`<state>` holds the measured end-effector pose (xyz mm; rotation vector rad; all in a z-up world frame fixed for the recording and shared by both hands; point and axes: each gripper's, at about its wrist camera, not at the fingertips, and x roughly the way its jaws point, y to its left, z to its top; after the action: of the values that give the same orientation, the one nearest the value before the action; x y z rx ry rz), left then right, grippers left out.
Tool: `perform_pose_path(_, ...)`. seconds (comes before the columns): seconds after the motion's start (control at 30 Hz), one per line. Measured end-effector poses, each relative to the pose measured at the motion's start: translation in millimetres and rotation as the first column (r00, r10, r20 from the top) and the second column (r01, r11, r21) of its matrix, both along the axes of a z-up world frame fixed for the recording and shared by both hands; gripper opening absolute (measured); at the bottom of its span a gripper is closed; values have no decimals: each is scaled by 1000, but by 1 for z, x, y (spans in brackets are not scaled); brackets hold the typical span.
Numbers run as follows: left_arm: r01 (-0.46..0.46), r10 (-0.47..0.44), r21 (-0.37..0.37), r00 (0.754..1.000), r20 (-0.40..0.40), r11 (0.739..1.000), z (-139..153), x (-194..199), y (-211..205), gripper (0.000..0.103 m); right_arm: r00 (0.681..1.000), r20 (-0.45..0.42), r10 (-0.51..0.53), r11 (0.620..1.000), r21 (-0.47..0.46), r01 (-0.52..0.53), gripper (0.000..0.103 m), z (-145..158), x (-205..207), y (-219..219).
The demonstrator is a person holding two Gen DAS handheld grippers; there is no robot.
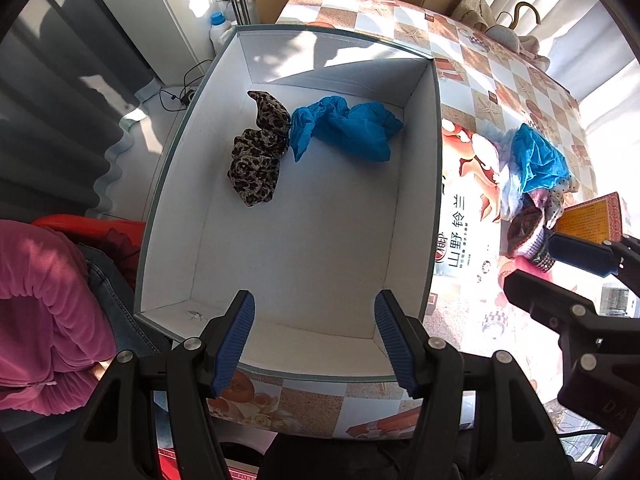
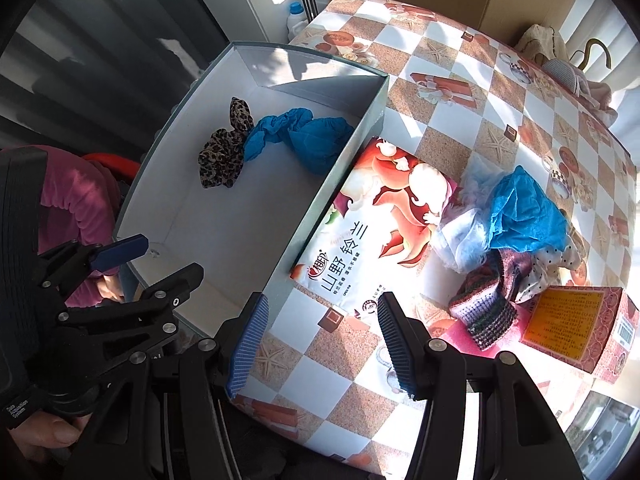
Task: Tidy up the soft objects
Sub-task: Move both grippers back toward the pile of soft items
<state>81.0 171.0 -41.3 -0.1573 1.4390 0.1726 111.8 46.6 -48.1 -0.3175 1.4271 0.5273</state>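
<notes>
An open box (image 1: 416, 184) with a white inside stands on the table's left part. In it lie a leopard-print cloth (image 1: 258, 152) and a blue cloth (image 1: 344, 128), touching each other near the far end. My left gripper (image 1: 316, 320) hangs open above the box's near end with nothing between its fingers. To the right of the box is a pile of soft things: a blue cloth (image 2: 524, 212), white tulle (image 2: 460, 240), a striped knit piece (image 2: 488, 308) and a dotted cloth (image 2: 554, 264). My right gripper (image 2: 324, 340) is open and empty above the table, just right of the box's near corner.
A flat printed tissue pack (image 2: 384, 216) lies against the box's right wall (image 2: 320, 196). A red and orange carton (image 2: 576, 328) stands near the pile. Hangers and cloths (image 2: 560, 64) sit at the far right corner. A person's pink sleeve (image 1: 44, 312) is at the left.
</notes>
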Motion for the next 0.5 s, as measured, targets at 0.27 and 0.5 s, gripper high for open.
perform_pose_path(0.27, 127, -127, 9, 992, -7, 992, -2, 1, -41, 71, 996, -18, -84, 996, -15, 84, 59, -16, -12, -53)
perform_pose_path(0.5, 269, -269, 4, 963, -9, 963, -5, 0, -84, 72, 980, -15, -197, 980, -12, 197, 59, -29, -29, -116)
